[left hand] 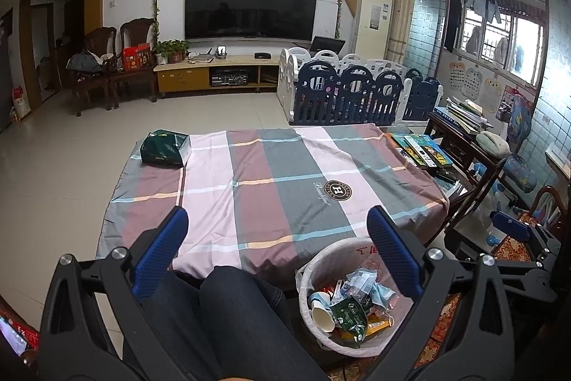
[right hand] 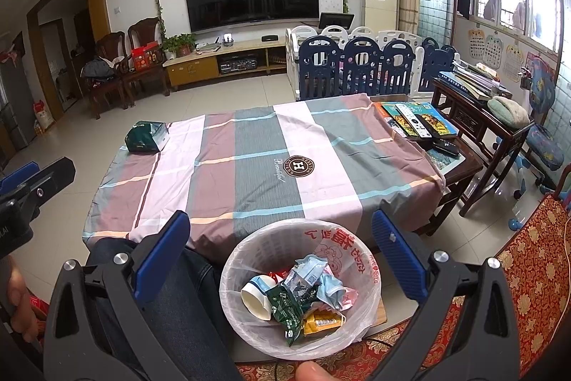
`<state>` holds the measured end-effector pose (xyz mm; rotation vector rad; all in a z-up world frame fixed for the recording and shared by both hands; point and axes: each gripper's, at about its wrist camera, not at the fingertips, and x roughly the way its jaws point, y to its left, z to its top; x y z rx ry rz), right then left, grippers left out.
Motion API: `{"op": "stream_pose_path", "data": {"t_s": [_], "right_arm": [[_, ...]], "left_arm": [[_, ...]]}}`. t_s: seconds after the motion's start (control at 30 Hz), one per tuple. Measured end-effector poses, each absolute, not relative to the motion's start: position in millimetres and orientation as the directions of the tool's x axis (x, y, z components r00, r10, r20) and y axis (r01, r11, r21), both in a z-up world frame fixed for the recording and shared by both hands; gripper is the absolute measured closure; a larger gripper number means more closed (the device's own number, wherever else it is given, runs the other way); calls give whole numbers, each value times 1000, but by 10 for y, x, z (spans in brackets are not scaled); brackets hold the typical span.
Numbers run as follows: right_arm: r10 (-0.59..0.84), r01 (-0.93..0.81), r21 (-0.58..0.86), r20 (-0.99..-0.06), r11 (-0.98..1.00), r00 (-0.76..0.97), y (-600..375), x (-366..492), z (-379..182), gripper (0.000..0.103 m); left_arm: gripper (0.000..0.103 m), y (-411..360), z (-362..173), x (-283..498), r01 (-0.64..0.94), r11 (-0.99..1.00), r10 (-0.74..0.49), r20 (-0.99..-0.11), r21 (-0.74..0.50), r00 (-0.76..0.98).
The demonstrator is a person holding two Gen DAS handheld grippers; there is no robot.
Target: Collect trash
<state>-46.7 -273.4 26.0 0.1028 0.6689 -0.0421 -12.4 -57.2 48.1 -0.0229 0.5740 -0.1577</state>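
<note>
Blue-padded fingers of the left gripper [left hand: 276, 252] and the right gripper [right hand: 280, 256] were both spread wide and carried nothing, each held above the seated person's dark-trousered knees [left hand: 228, 309]. Nearest to the right gripper, almost directly beneath and between its fingers, stood the waste bin [right hand: 371, 295], lined with a thin white plastic bag and resting on the floor just beside the near edge of the table; in the left wrist view the same bin lay under the right-hand finger. Inside the bin lay a paper cup [right hand: 255, 297], a green wrapper [right hand: 285, 307], a yellow packet [right hand: 321, 322] and crumpled pale blue plastic [right hand: 332, 291], so much of the collecting appeared already done. Beyond the bin, the checked tablecloth [left hand: 271, 174] was bare across its middle. At the far left corner of the cloth lay a dark green packet [left hand: 164, 149], apparently the last loose piece of trash, well apart from both grippers. Books [right hand: 417, 120] and remote controls lay past the cloth's far right edge and seemed not to be trash. Judged from this layout, the step in hand was a pause between pickups; the next move would call for a long reach by the left gripper, the nearer one, to the far corner, a closing of its fingers on the packet, and a carry back over the bin.
</note>
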Motion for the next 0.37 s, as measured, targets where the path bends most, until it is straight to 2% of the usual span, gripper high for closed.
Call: {"op": "stream_pose_path", "data": {"t_s": [0.27, 0.3, 0.37], "right_arm": [[-5, 82, 100, -609, 992, 793, -2791, -455, 292, 3], [6, 79, 122, -581, 989, 814, -2813, -502, 341, 3], [75, 20, 202, -453, 979, 888, -2837, -698, 528, 3]], "left_arm": [[3, -623, 420, -91, 140, 989, -137, -547, -37, 826], [3, -613, 401, -71, 133, 991, -129, -545, -32, 828], [3, -589, 328, 3, 110, 994, -97, -543, -8, 834]]}}
